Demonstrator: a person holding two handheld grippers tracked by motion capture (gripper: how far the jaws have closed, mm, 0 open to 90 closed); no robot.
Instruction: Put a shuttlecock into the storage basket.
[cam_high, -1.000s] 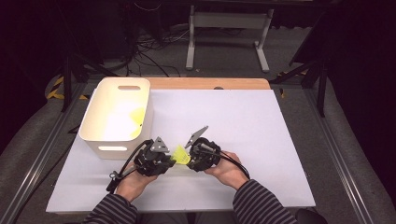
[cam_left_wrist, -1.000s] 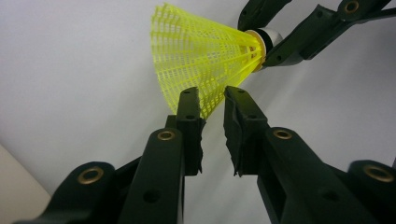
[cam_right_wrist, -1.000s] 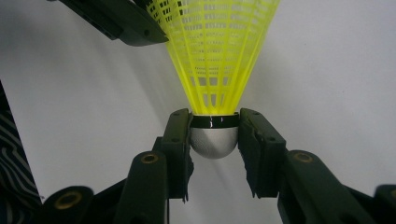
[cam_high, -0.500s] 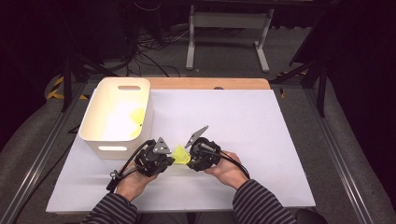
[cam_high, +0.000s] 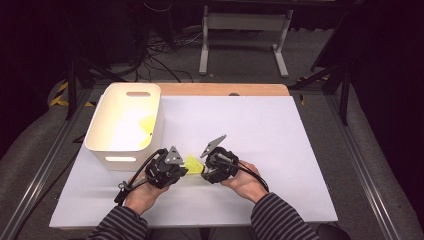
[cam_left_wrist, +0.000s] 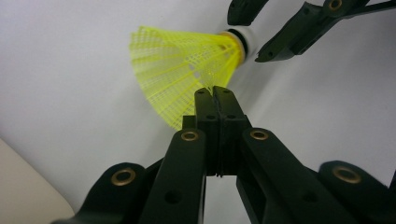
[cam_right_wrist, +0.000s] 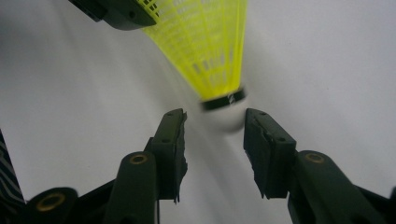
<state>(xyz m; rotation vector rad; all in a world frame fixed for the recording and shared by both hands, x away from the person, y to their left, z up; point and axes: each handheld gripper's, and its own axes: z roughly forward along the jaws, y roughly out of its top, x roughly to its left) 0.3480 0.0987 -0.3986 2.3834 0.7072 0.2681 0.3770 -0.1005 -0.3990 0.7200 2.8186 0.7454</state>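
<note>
High view: both tongs meet over the white tabletop (cam_high: 280, 150).
Left tongs (cam_left_wrist: 215, 95): clamped on the yellow shuttlecock (cam_left_wrist: 187, 65) skirt (thin mesh).
Right tongs (cam_right_wrist: 215, 123): just opening, cork between, untouched.

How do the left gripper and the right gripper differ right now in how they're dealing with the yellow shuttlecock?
The left gripper is shut, pinching the rim of the yellow shuttlecock's mesh skirt; the right gripper stands open, its jaws having just been opening on either side of the white cork end, not pressing it. The left works at the wide end, the right at the narrow end. Both are hand-held low over the white table.
</note>
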